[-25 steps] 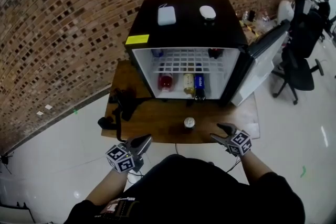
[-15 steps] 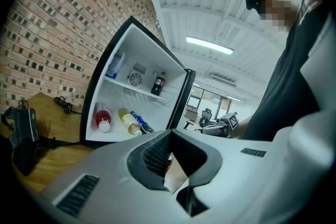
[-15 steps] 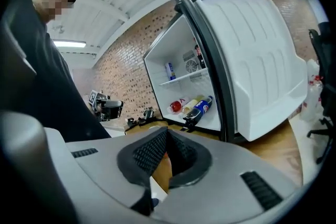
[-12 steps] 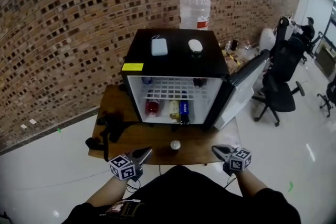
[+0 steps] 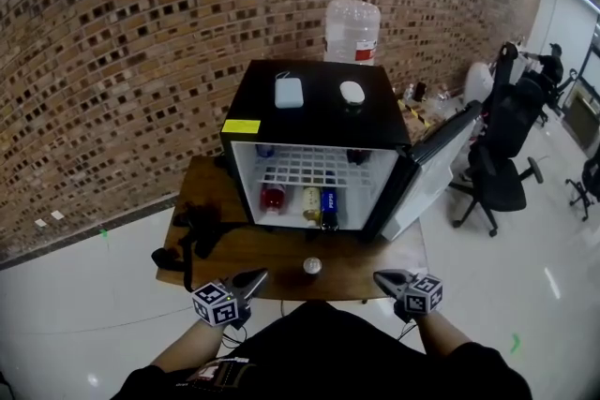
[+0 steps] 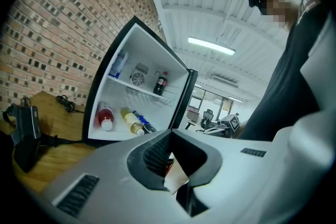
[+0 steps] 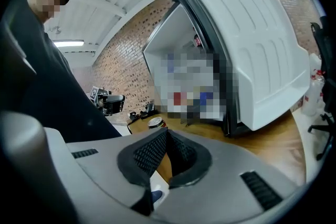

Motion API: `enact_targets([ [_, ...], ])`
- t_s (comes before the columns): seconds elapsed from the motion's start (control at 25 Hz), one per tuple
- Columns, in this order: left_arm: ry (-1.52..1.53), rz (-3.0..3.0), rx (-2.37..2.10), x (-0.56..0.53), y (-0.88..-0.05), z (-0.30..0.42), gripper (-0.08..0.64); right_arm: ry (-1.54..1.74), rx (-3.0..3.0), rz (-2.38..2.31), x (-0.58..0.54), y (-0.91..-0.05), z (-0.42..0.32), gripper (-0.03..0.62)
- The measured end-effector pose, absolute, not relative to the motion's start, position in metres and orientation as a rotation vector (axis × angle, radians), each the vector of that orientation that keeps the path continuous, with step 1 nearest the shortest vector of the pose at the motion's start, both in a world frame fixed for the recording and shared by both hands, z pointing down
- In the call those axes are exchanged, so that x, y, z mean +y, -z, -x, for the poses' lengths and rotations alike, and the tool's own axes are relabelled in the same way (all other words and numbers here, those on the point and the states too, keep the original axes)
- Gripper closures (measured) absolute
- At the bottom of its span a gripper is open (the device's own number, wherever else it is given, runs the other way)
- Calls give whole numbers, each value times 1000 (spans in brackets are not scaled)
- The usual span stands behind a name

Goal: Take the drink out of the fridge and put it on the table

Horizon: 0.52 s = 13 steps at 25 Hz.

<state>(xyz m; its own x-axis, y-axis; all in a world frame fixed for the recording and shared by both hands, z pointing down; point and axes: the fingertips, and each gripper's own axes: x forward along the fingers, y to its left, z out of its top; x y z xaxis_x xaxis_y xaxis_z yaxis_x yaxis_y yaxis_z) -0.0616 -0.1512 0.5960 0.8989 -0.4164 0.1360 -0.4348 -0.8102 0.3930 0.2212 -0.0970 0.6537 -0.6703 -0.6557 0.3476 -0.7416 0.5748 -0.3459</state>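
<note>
Head view: black fridge (image 5: 319, 112) sits on a wooden table (image 5: 258, 248) against a brick wall. Its door (image 5: 427, 175) is swung open to the right.

Lower level of the fridge: red bottle (image 5: 273, 197), yellow bottle (image 5: 311, 200) and blue bottle (image 5: 328, 201) side by side. Upper wire shelf: a dark bottle (image 5: 356, 155) at the right end.

The drink: one can (image 5: 312, 265) stands upright on the table in front of the open fridge, near the front edge. It is clear of the fridge and touches neither gripper.

Left gripper (image 5: 257, 275) is held low at the table's front edge, left of the can. In its own view the jaw tips meet and the pads have nothing between them. It is closed and empty.

Right gripper (image 5: 380, 276) is at the same height, right of the can and apart from it. Its own view shows the jaws fully together, empty, with the can top beyond the tips.

On the fridge top: a white box (image 5: 289, 92) and a white rounded object (image 5: 352, 92). Behind the fridge: a large water jug (image 5: 352, 31).

Left part of the table: a black device with cable (image 5: 192, 231). Right of the room: an office chair (image 5: 497, 159).
</note>
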Motion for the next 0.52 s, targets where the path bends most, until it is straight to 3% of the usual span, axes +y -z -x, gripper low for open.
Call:
enact_targets([
  [0.52, -58, -2627, -657, -148, -600, 77, 566, -682, -2607, -1117, -99, -661, -212, 609],
])
